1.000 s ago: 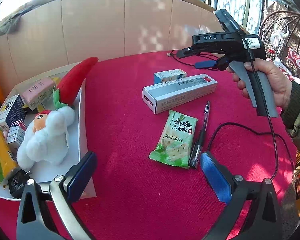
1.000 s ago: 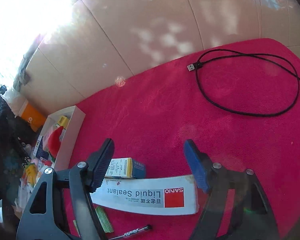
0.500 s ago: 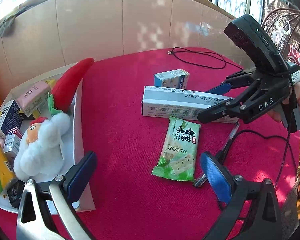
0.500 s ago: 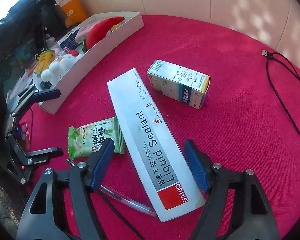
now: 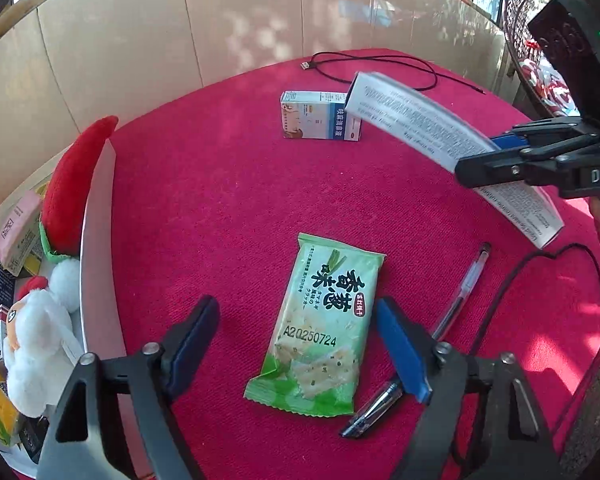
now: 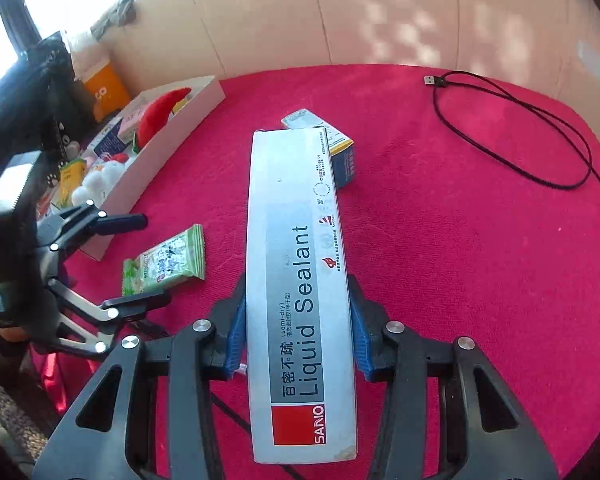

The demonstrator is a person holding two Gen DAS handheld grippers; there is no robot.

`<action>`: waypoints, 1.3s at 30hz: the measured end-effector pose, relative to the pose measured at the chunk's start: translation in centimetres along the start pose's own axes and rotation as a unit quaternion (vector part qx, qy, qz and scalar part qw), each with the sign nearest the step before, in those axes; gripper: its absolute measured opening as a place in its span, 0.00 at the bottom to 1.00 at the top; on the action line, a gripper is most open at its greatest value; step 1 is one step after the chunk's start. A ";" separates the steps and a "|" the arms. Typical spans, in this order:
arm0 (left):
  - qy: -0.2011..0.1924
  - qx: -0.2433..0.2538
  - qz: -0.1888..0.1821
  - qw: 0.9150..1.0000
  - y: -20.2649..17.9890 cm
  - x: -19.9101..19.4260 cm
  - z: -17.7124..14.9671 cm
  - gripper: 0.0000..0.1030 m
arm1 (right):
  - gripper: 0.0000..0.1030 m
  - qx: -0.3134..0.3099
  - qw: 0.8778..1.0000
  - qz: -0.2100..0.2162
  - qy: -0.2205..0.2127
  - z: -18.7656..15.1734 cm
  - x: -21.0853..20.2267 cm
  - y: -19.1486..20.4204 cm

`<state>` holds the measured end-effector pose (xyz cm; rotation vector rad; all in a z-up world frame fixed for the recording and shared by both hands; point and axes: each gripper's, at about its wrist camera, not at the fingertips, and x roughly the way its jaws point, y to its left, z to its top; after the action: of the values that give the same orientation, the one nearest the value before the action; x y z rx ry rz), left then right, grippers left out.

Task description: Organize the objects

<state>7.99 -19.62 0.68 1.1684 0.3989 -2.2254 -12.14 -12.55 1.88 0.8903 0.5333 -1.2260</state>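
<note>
Both grippers work at once: the right gripper (image 6: 298, 330) has just clamped the sealant box (image 6: 300, 280), lifted for the tray (image 6: 140, 184), while the left gripper's (image 5: 296, 340) narrowing, unclosed jaws straddle the cracker packet (image 5: 320, 328).

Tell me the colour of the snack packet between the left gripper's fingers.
Green snack packet, clearest in the left wrist view.

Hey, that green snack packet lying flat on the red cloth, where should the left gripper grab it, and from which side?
Across its narrow width, coming down from above. The snack packet lies flat with its long sides already facing the left gripper jaws, which straddle it. Stay clear of the pen beside its right edge.
</note>
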 end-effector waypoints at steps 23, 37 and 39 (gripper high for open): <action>-0.125 -0.016 0.013 0.992 -2.4 -7.6 -2.7 0.35 | 0.42 0.122 0.967 0.091 -0.206 -6.9 -9.5 3.8; -0.176 -0.079 0.045 0.980 1.4 -11.6 -3.2 0.35 | 0.42 0.115 0.967 0.081 -0.210 -6.6 -9.9 5.1; -0.179 -0.080 0.046 0.979 1.6 -11.7 -3.3 0.35 | 0.42 0.113 0.968 0.080 -0.208 -6.5 -9.7 5.4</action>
<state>16.29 -14.99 8.47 0.6698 0.3591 -2.2177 -9.07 -1.22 7.21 0.8171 -0.0155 -1.2961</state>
